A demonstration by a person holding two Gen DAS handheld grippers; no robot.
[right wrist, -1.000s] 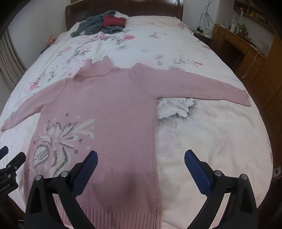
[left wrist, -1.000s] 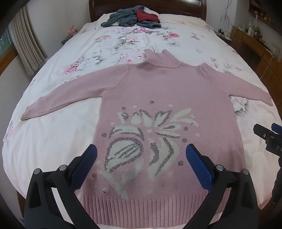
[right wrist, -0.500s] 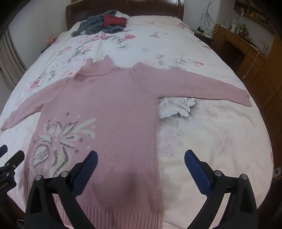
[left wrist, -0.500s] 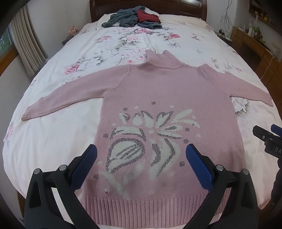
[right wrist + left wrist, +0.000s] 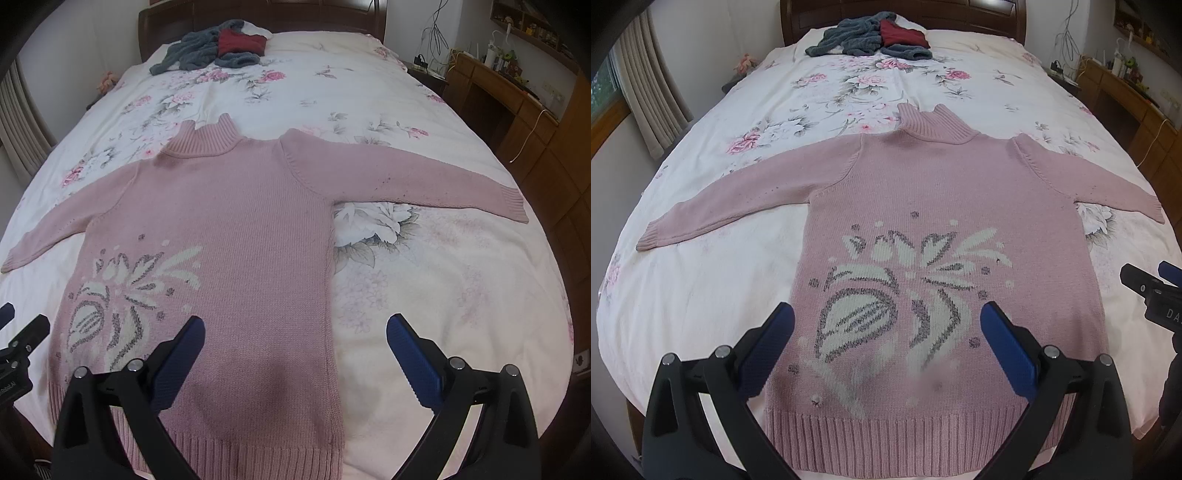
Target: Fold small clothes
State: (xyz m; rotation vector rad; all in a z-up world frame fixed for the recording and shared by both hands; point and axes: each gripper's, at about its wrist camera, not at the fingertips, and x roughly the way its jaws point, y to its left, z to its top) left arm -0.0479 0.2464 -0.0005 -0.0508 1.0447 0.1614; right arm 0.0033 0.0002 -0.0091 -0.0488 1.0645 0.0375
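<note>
A pink knitted turtleneck sweater [image 5: 942, 192] [image 5: 229, 206] with a white and grey flower pattern lies flat and face up on the bed, both sleeves spread out sideways. My left gripper [image 5: 886, 325] hovers open above the sweater's lower front, near the hem. Over the hem's right corner my right gripper [image 5: 295, 336] also stands open, its blue pads empty. The right gripper's tip [image 5: 1145, 284] shows at the edge of the left wrist view, and the left gripper's tip [image 5: 22, 336] shows at the edge of the right wrist view.
A floral bedsheet [image 5: 701, 295] [image 5: 443, 295] covers the bed. A heap of grey and dark red clothes [image 5: 875, 35] [image 5: 221, 46] lies near the wooden headboard. A wooden desk [image 5: 517, 96] with cables stands on the right, curtains [image 5: 646, 92] on the left.
Both grippers have drawn back slightly toward the foot of the bed, so the sweater sits a little farther up in each view. Jaws stay open.
</note>
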